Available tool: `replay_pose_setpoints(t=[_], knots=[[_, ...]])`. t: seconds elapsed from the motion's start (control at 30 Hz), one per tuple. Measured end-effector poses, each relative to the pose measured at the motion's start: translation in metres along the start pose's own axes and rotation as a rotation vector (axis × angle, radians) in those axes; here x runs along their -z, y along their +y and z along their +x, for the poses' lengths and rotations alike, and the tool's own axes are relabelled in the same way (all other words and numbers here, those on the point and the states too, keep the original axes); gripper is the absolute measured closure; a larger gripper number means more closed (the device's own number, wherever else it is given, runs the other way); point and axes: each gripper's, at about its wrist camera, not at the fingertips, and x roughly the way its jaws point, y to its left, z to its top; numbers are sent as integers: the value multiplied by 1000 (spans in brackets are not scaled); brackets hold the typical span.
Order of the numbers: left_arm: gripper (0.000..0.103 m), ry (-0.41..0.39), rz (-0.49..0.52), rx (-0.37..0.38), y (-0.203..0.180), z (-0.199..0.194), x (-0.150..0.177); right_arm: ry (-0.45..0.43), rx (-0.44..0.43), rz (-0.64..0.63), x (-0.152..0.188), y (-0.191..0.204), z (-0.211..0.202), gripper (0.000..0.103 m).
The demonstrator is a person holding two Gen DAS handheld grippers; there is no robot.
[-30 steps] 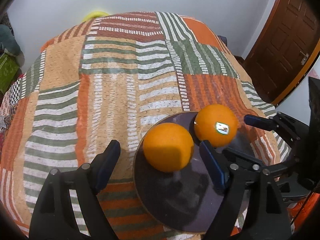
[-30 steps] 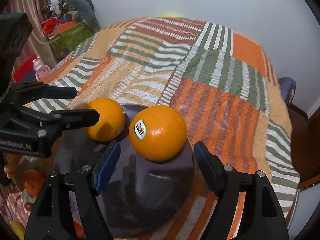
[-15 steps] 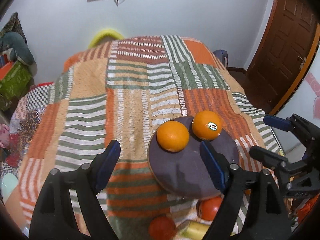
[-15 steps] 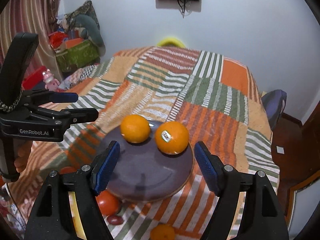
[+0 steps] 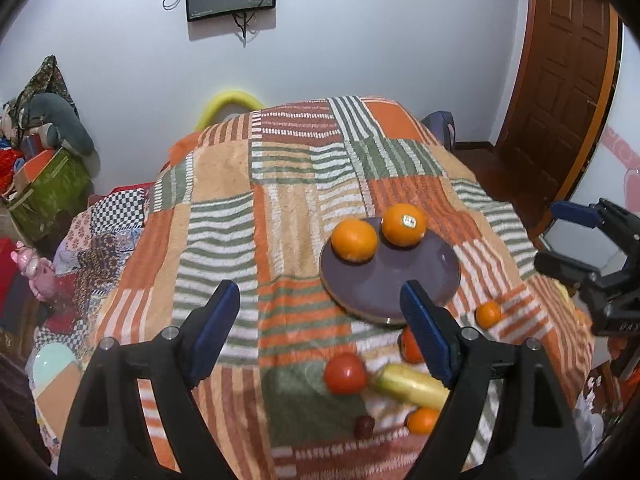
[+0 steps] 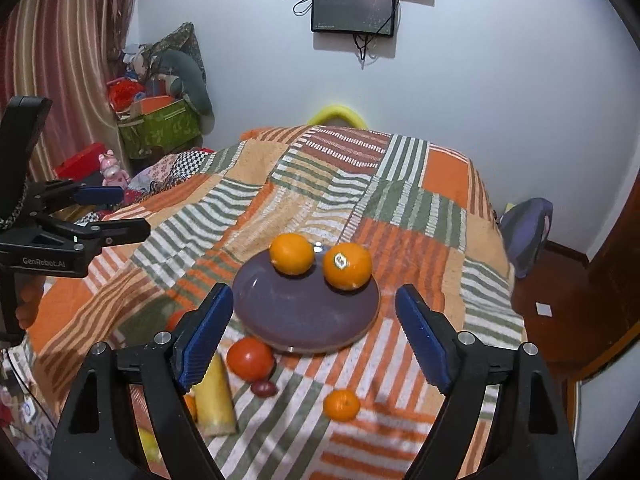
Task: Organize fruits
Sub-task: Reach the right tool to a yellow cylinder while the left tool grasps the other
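Change since earlier: both grippers have pulled up and back from the purple plate (image 6: 304, 320); a second ago the two oranges filled each view, now the whole plate and the loose fruit before it show.
Left gripper (image 5: 320, 320): jaws spread wide, nothing between the blue pads; it hangs above the bedspread (image 5: 224, 216).
Right gripper (image 6: 314, 330): jaws have just been opening and stand wide apart, empty, above the plate's near rim.
Plate: round, dark purple with a pale edge, flat on the striped patchwork bedspread, towards its near right part.
Plain orange (image 6: 291, 253): on the plate's far left edge, bright, unmarked.
Stickered orange (image 6: 347, 265): on the plate's far right edge, just beside the plain one, with a small label facing the cameras.
Loose fruit: a red tomato (image 6: 251, 359) just off the plate's near rim; a small dark red fruit (image 6: 263, 388) beside it, kind unclear; a small tangerine (image 6: 341, 404) nearer the bed's near edge.
Yellow fruit (image 6: 214, 394): long and pale, blurred, part hidden by the right gripper's left finger; kind unclear.
Hidden: in the left wrist view a second red fruit (image 5: 410, 346) sits half behind the right pad; another small tangerine (image 5: 488, 314) lies right of the plate.
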Motion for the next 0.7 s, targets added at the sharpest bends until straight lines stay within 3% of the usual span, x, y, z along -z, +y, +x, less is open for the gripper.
replay_pose_setpoints(t=[0.27, 0.47, 0.63, 0.7], knots=[[20, 43, 4, -3, 5, -22, 40, 47, -31, 6, 32, 18, -3, 21], [20, 67, 29, -17, 6, -30, 64, 116, -101, -29, 60, 44, 12, 22], [20, 76, 48, -14, 5, -33, 78, 231, -168, -49, 79, 58, 41, 54], [20, 82, 49, -8, 5, -33, 82, 265, -181, -49, 84, 60, 50, 56]])
